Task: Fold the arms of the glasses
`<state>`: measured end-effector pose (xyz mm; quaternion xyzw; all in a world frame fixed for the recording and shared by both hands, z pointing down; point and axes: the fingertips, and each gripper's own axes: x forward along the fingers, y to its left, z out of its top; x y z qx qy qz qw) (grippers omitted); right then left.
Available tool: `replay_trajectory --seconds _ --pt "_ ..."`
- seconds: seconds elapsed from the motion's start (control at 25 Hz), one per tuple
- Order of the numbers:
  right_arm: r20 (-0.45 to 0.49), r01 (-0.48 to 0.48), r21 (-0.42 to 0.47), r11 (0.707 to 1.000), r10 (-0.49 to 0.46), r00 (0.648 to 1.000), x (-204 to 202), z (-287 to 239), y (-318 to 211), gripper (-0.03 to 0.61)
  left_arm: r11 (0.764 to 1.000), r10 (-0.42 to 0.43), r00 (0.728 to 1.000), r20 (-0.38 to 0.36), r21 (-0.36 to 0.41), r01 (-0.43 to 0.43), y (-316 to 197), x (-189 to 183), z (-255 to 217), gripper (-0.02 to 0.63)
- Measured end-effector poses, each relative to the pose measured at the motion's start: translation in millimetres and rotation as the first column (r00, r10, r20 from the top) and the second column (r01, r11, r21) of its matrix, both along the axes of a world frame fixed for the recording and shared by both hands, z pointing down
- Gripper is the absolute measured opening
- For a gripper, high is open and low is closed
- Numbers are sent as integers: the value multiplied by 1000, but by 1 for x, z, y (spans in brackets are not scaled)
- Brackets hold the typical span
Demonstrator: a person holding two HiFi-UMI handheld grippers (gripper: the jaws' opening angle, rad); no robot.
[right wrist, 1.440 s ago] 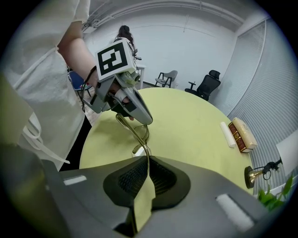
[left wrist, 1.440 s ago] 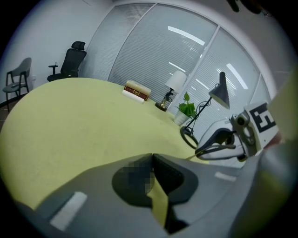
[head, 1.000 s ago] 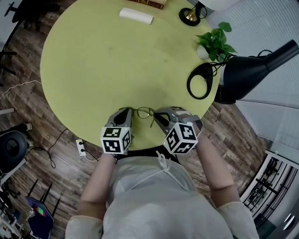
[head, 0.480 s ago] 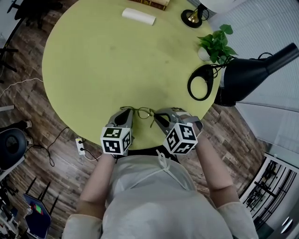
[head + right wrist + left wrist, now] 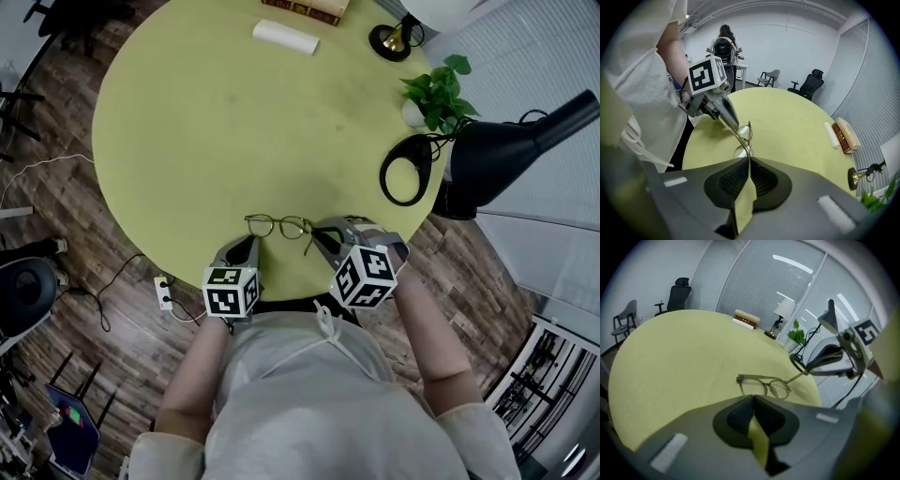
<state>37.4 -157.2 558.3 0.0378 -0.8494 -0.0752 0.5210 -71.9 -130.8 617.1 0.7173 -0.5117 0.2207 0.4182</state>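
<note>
Thin-rimmed glasses [image 5: 278, 225] lie on the round yellow-green table [image 5: 206, 122] near its front edge. Their right arm sticks out toward me, and my right gripper [image 5: 317, 236] is shut on its tip; in the right gripper view the arm [image 5: 740, 138] runs up from between the jaws [image 5: 749, 161]. The left arm seems to lie folded behind the lenses [image 5: 764, 386]. My left gripper [image 5: 246, 244] hangs just short of the glasses' left end, shut with nothing in it [image 5: 753, 398], and does not touch them.
A black desk lamp [image 5: 497, 150] and a black cable loop [image 5: 404, 170] sit at the table's right edge beside a small potted plant [image 5: 437, 90]. At the far side lie a white roll [image 5: 286, 37], books [image 5: 307, 7] and a brass lamp base [image 5: 392, 40].
My left gripper has let go of the glasses' left end and drawn back toward the table edge. The right gripper has stayed shut on the right arm.
</note>
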Motion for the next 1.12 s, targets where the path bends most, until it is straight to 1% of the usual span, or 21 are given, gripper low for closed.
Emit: replay_trajectory --seconds 0.16,0.32,0.44,0.72,0.96,1.12 --pt "-3 14 -7 1000 -14 1000 -1 1 3 15 1000 16 1000 16 4 -16 -6 2 -1 6" --pt "2 20 -20 1000 -20 1000 -2 1 5 15 998 38 999 23 -41 -37 -5 6 6 6" --pt "-1 30 -27 999 -30 1000 -4 -1 5 15 998 42 999 18 -51 -41 -3 7 7 6" --pt "-5 66 -65 996 -66 998 -16 -5 10 17 997 25 1000 4 -71 -24 -4 6 8 6" --pt "-17 80 -55 995 -81 997 -35 -3 5 17 997 2 1000 -27 -81 -5 -5 4 7 6" --pt "-25 73 -57 996 -75 997 -43 2 0 17 997 3 1000 -25 -83 -5 -6 2 7 6"
